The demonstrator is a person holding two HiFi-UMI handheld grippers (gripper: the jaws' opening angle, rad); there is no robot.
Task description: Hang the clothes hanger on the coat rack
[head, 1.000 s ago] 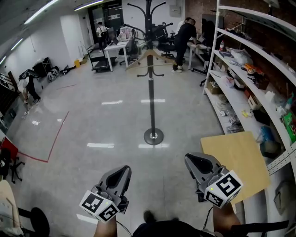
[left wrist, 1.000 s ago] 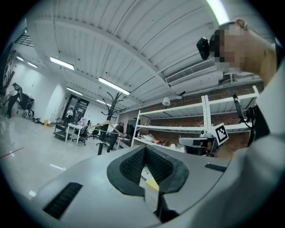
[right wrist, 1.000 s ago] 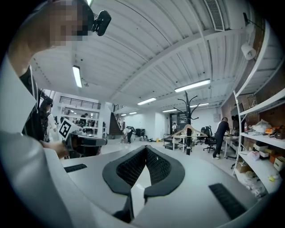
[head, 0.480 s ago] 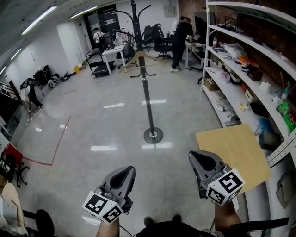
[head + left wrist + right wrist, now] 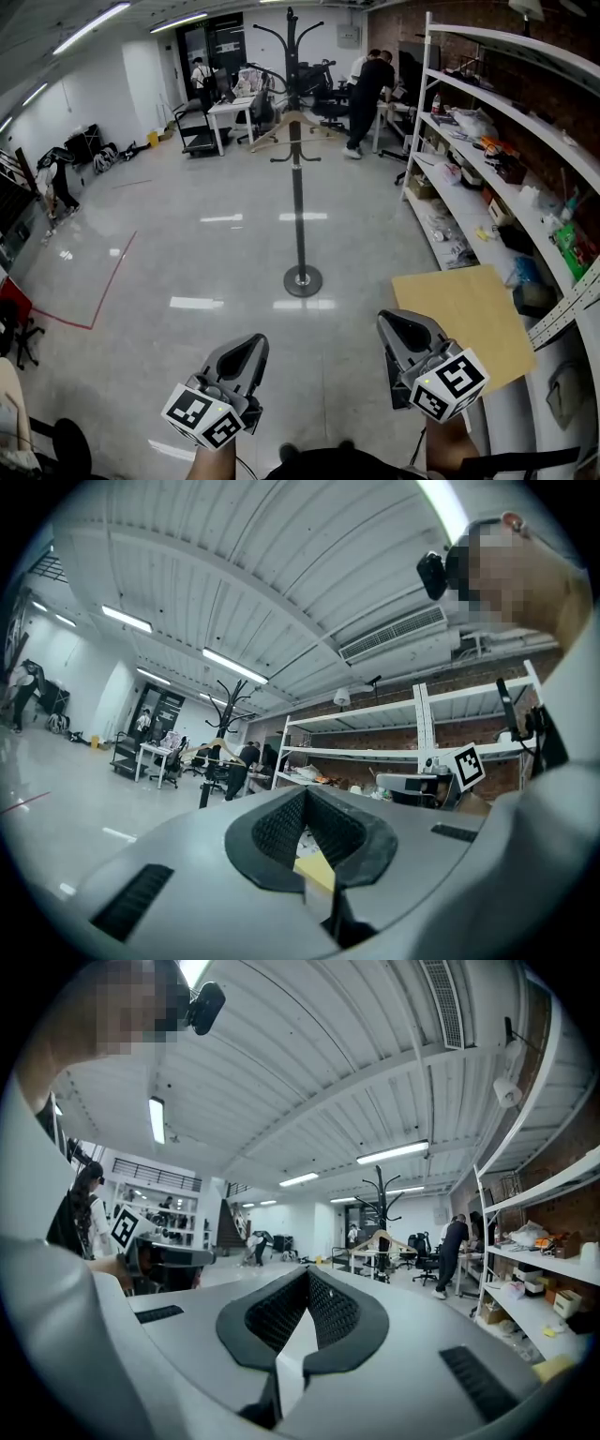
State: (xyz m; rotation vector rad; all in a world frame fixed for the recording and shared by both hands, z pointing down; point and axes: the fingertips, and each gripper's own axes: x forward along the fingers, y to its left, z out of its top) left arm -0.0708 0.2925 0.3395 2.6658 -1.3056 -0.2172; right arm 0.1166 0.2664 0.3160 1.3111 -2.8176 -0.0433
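Two claws, left [image 5: 249, 349] and right [image 5: 394, 326], stay closed and empty while my view lifts. Clothes hanger [image 5: 278, 127] remains on the coat rack [image 5: 298, 206], mid-floor; hanging appears complete.

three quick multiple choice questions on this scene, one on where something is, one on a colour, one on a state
1. Where does the coat rack stand?
A. on the open floor in mid-room
B. on a shelf at the right
C. behind the desks at the far wall

2. What colour is the coat rack?
A. white
B. black
C. red

3. What state is the wooden hanger in?
A. clamped in the left gripper
B. lying on the floor
C. hanging on the coat rack

Answers:
1 A, its round base sits on bare floor, left of the shelving.
2 B, the pole, hooks and base are all black.
3 C, in the head view it hangs high on the rack's pole.
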